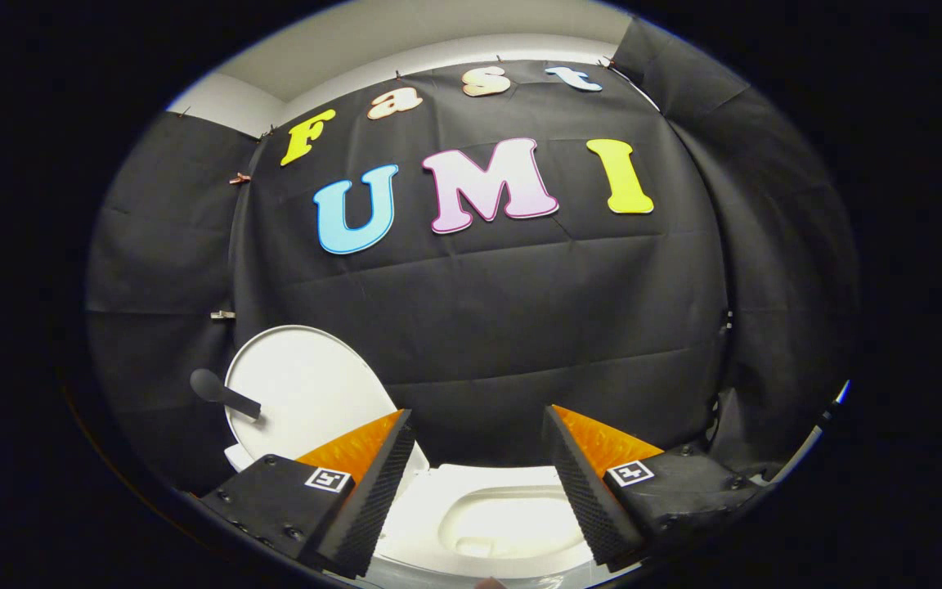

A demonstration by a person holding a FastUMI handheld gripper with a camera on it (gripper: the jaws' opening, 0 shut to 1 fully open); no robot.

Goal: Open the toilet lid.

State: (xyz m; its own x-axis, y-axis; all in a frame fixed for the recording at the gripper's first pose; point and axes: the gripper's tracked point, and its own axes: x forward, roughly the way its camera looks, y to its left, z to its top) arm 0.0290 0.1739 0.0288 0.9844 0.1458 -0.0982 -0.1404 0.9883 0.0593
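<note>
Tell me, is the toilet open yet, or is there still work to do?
Looks done: the toilet lid stands raised, tilted back toward the black cloth wall, and the bowl lies open below the fingers. The gripper is open and holds nothing. Nothing obvious seems left, beyond drawing away.

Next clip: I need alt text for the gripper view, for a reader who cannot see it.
The toilet lid stands raised, with a dark handle sticking out from it, above the open toilet bowl. The gripper is open and holds nothing, its fingers spread over the bowl, with black cloth beyond.
</note>
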